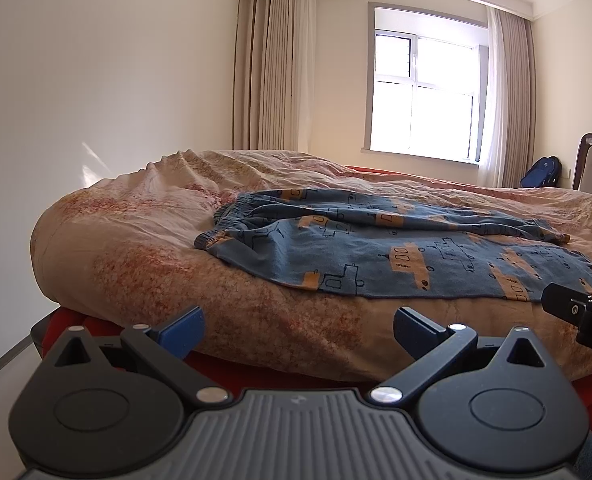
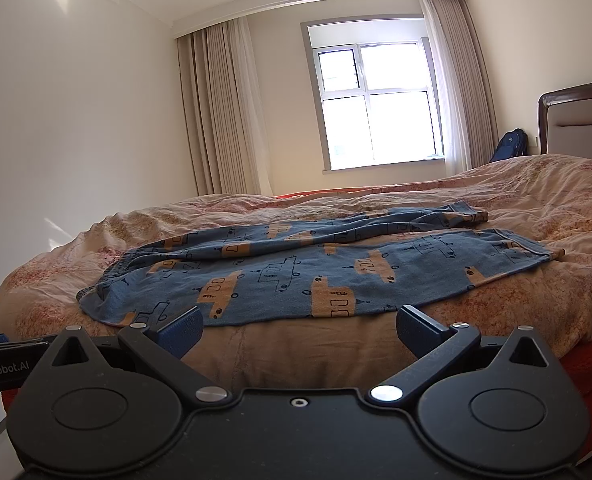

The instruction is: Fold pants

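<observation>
Both grippers, the left gripper [image 1: 298, 330] and right gripper [image 2: 298, 330], hover with fingers spread apart, holding nothing, just off the near edge of the bed [image 2: 288, 344]. Blue patterned pants [image 2: 296, 272] lie spread lengthwise along that edge on the floral duvet [image 1: 144, 216], waistband toward the left corner.

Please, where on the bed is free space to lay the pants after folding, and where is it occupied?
The pants cover the near middle of the duvet. Free duvet lies behind them toward the window, left of the waistband at the bed corner, and right toward the headboard. Both grippers, left and right, are open.
</observation>
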### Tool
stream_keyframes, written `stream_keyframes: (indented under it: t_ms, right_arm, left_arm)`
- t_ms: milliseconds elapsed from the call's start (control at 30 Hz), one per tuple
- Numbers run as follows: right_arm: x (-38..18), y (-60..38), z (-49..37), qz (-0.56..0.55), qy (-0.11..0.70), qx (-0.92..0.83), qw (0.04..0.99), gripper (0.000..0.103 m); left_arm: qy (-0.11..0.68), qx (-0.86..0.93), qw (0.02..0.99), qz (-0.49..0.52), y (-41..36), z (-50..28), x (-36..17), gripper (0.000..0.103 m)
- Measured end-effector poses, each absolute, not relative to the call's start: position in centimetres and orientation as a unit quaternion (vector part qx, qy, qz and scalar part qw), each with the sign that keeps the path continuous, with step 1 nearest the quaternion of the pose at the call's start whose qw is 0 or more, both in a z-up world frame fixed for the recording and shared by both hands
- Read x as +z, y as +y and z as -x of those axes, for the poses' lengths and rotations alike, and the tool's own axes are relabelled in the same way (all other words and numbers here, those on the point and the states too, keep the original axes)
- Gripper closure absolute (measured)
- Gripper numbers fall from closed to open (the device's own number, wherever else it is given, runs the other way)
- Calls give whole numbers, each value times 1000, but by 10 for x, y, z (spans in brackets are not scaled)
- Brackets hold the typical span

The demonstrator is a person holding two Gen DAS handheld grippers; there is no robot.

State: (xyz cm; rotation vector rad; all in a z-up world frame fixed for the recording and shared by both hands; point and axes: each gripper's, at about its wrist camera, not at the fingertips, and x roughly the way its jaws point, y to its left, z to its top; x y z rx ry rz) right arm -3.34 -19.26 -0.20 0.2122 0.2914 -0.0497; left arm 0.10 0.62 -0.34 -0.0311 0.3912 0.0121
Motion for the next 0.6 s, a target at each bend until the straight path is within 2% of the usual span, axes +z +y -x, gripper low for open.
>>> stream_keyframes:
  t_ms: [600]
  right_arm:
    - [-2,-192,34,-106,145,-25,983,0]
  left_arm:
    - [197,7,980,11,2,-1,-4,0]
